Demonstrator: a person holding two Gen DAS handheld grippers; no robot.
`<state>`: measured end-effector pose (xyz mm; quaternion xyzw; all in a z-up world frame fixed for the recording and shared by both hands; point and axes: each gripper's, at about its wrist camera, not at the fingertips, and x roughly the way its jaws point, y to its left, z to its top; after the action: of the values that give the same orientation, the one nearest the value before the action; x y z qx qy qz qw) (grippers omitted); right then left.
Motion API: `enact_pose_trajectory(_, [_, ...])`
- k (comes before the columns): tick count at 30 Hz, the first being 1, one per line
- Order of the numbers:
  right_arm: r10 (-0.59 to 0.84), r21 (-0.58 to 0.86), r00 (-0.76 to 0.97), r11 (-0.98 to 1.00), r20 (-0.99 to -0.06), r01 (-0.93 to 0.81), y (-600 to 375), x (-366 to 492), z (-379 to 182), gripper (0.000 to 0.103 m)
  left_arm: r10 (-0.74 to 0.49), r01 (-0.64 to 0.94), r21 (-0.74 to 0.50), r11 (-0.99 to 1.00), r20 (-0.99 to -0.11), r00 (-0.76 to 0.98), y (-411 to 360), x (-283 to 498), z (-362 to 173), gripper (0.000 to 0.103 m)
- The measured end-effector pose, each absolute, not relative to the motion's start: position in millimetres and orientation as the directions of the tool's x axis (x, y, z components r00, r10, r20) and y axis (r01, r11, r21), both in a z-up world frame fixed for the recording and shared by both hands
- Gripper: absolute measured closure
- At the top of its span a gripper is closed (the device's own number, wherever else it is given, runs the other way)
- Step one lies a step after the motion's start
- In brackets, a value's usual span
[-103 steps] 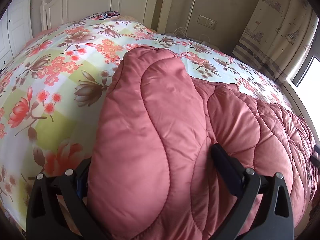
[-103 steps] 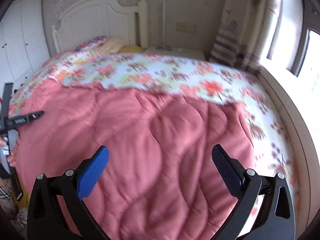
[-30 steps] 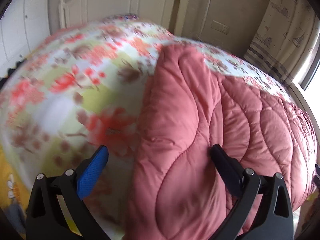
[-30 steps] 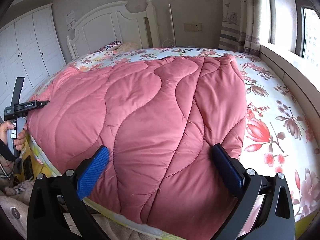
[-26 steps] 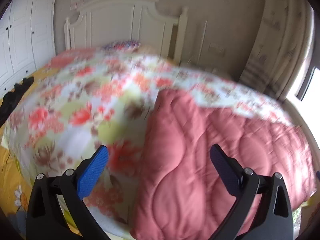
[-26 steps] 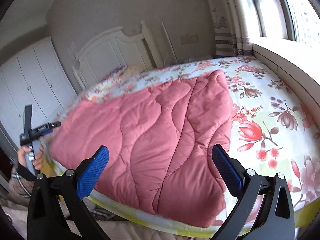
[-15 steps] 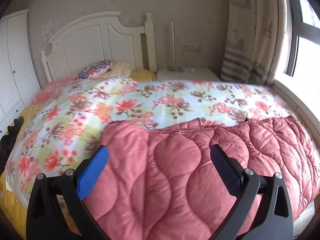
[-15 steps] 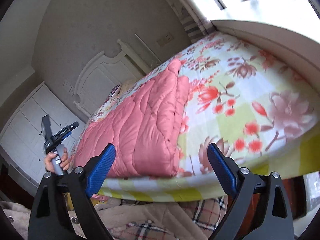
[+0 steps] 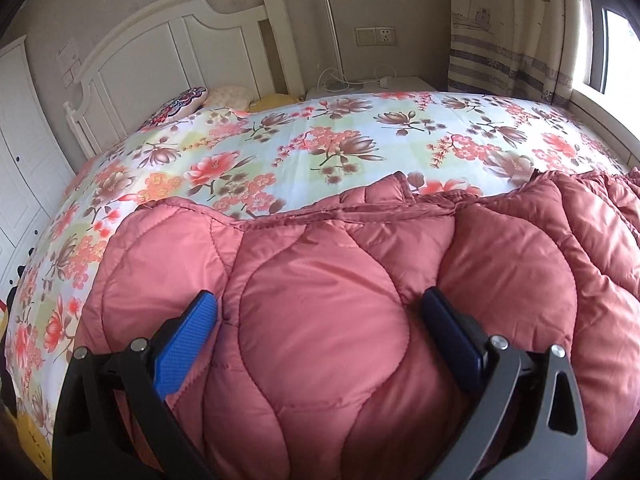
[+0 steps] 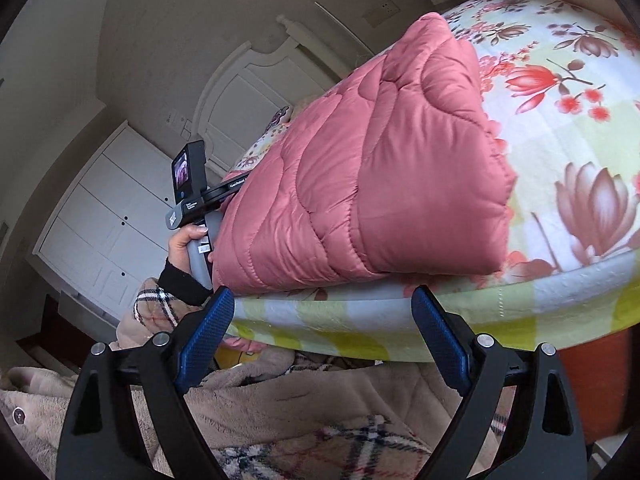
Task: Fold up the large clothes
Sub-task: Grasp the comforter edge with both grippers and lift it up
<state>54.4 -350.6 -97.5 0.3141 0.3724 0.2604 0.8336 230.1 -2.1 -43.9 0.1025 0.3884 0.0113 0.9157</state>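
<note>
A large pink quilted garment (image 9: 320, 320) lies folded along the near side of the bed's floral sheet (image 9: 320, 132). In the left wrist view my left gripper (image 9: 319, 298) stands open, both fingers pressed down into the padding, and a puffed panel bulges between them. The right wrist view shows the folded pink quilted garment (image 10: 380, 168) from its end, at the mattress edge (image 10: 360, 320). My right gripper (image 10: 322, 300) is open and holds nothing, just below and in front of that edge. A hand (image 10: 186, 242) grips the left tool's handle at the garment's far end; its fingers are hidden behind the fabric.
A white headboard (image 9: 180, 52) and pillows (image 9: 180, 104) stand at the far end, a nightstand (image 9: 372, 84) with cables and a striped curtain (image 9: 504, 40) at the back right. White wardrobe doors (image 10: 108, 220) are behind the hand. Beige plaid clothing (image 10: 320, 420) fills the space under my right gripper.
My left gripper swung from the bare sheet beside the garment onto the garment and sank into it. My right gripper rolled, dropped below the mattress edge and its jaws narrowed a little.
</note>
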Motion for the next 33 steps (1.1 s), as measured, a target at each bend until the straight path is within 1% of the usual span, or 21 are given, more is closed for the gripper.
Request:
enact_pose_trajectory(4, [0.640, 0.703, 0.607, 0.688, -0.471, -0.180, -336.4, 69.6, -91.8, 0.014, 0.096, 0.060, 0.190, 0.980, -0.713, 0.694, -2.7, 230.8, -44.6, 0.002])
enact_pose_trajectory(7, [0.621, 0.717, 0.624, 0.683, -0.474, -0.135, -329.9, 86.2, -90.4, 0.014, 0.086, 0.062, 0.176, 0.982, -0.722, 0.686, -2.0, 233.6, -45.5, 0.002])
enact_pose_trajectory(8, [0.600, 0.721, 0.639, 0.686, -0.481, -0.101, -328.1, 91.2, -89.1, 0.014, 0.082, 0.063, 0.170, 0.983, -0.726, 0.683, -1.2, 234.9, -46.0, 0.002])
enact_pose_trajectory(10, [0.552, 0.707, 0.666, 0.706, -0.501, -0.053, -322.8, 102.7, -81.9, 0.009, 0.079, 0.061, 0.164, 0.985, -0.731, 0.678, -0.2, 236.9, -46.9, 0.002])
enact_pose_trajectory(12, [0.518, 0.692, 0.690, 0.721, -0.505, -0.035, -317.4, 115.0, -74.5, 0.009, 0.078, 0.058, 0.158, 0.986, -0.734, 0.675, 1.3, 238.0, -47.5, 0.002])
enact_pose_trajectory(14, [0.461, 0.695, 0.713, 0.717, -0.528, 0.051, -316.9, 126.7, -74.3, 0.009, 0.076, 0.055, 0.153, 0.987, -0.735, 0.674, 2.3, 238.1, -47.6, 0.002])
enact_pose_trajectory(16, [0.445, 0.729, 0.729, 0.675, -0.520, 0.109, -318.9, 141.7, -78.1, 0.009, 0.076, 0.052, 0.149, 0.987, -0.736, 0.673, 3.7, 238.7, -47.7, 0.002])
enact_pose_trajectory(18, [0.435, 0.749, 0.759, 0.655, -0.484, 0.102, -322.0, 153.3, -83.6, 0.009, 0.089, 0.030, 0.147, 0.989, -0.734, 0.673, 6.1, 239.4, -47.5, 0.002])
enact_pose_trajectory(20, [0.452, 0.774, 0.785, 0.630, -0.424, 0.055, -327.0, 156.1, -89.7, 0.031, 0.103, 0.005, 0.143, 0.990, -0.733, 0.672, 9.0, 240.9, -47.1, 0.002])
enact_pose_trajectory(21, [0.453, 0.776, 0.796, 0.630, -0.401, 0.033, -329.1, 154.3, -90.5, 0.046, 0.106, -0.003, 0.141, 0.990, -0.732, 0.673, 10.0, 241.9, -46.6, 0.002])
enact_pose_trajectory(22, [0.448, 0.772, 0.809, 0.635, -0.380, 0.011, -331.2, 150.3, -90.0, 0.056, 0.109, -0.003, 0.145, 0.989, -0.730, 0.675, 9.1, 242.1, -46.3, 0.002])
enact_pose_trajectory(24, [0.435, 0.751, 0.832, 0.659, -0.344, -0.034, -332.5, 140.6, -83.8, 0.064, 0.121, 0.008, 0.172, 0.985, -0.721, 0.682, 1.8, 242.1, -45.6, 0.002])
enact_pose_trajectory(25, [0.425, 0.740, 0.844, 0.671, -0.328, -0.050, -332.9, 134.9, -80.3, 0.066, 0.120, 0.022, 0.186, 0.982, -0.716, 0.687, -4.3, 242.7, -44.7, 0.002])
enact_pose_trajectory(29, [0.373, 0.717, 0.882, 0.694, -0.288, -0.060, -347.7, 113.9, -73.0, 0.066, 0.107, 0.095, 0.245, 0.965, -0.696, 0.710, -41.7, 256.7, -42.2, 0.002])
enact_pose_trajectory(33, [0.316, 0.701, 0.902, 0.713, -0.294, -0.022, -365.9, 107.6, -72.3, 0.066, 0.117, 0.164, 0.327, 0.931, -0.690, 0.714, -91.2, 282.7, -38.6, 0.002])
